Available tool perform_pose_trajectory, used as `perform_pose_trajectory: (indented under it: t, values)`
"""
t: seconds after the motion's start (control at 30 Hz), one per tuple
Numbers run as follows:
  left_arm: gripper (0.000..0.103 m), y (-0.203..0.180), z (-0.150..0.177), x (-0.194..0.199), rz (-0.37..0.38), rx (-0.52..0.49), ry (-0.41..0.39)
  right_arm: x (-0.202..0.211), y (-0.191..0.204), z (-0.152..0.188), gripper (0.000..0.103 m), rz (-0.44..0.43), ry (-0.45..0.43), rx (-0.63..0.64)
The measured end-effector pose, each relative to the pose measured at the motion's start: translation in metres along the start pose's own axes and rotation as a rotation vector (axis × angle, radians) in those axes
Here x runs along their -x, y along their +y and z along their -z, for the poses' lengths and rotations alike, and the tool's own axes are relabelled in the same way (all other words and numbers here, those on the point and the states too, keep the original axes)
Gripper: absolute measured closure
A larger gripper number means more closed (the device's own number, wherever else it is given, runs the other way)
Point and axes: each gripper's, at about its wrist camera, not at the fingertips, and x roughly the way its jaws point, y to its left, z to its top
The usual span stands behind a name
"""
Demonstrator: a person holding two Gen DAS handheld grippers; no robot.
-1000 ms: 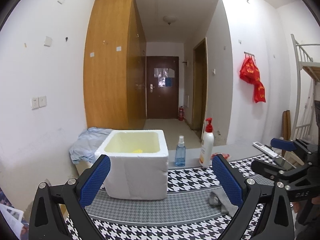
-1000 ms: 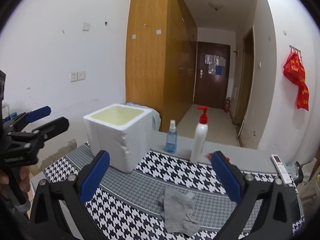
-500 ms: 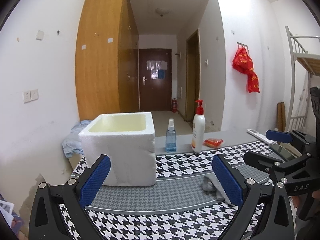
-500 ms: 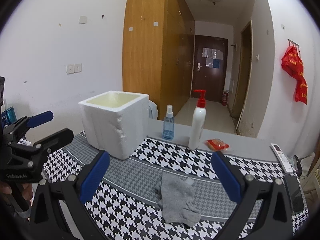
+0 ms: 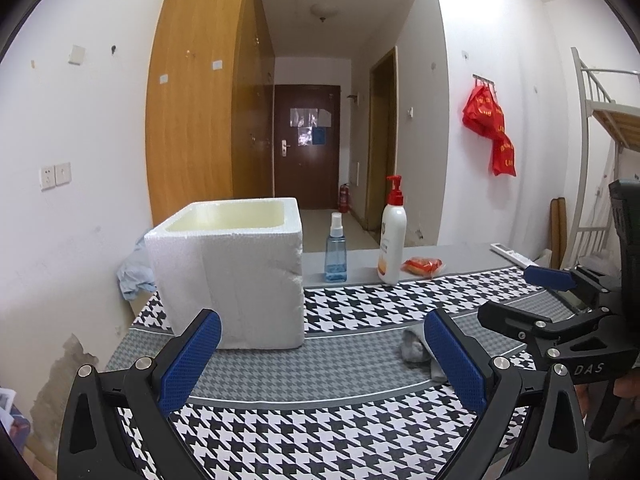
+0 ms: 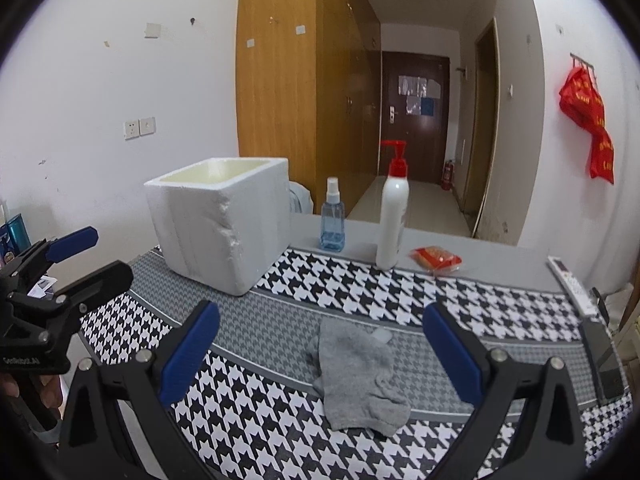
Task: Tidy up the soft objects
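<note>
Counter: the houndstooth-patterned black, white and grey counter [image 6: 360, 280] is carrying everything.
Box: the white square foam box [image 6: 218, 222] is standing open at the far left; its inside is hidden, so what is done cannot be judged.
Sock: the limp grey sock [image 6: 358, 376] is lying flat, well apart from the box, waiting to be picked up.
Right gripper [image 6: 320, 354]: jaws apart, hovering over the sock.
Left gripper [image 5: 322, 358]: jaws apart, holding nothing.

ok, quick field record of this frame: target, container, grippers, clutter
target: grey sock, crumpled flat on the houndstooth cloth, ungrasped
container: white foam box, open top, contents not visible
right gripper: open, sock between its fingers' line of sight
left gripper: open, empty, facing the box
clutter: blue spray bottle, white pump bottle, red packet, remote
</note>
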Motion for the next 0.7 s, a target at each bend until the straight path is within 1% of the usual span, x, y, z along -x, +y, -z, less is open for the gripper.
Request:
perform_pose_trajectory:
  t: [0.37, 0.7]
  values:
    - [0.001, 0.001, 0.013, -0.015, -0.001, 0.012, 0.046, -0.019, -0.006, 0.013, 0.0, 0.002, 0.065, -0.028]
    - [0.001, -0.002, 0.019, -0.033, 0.018, 0.013, 0.095, -0.041, -0.016, 0.023, 0.0, 0.02, 0.134, -0.034]
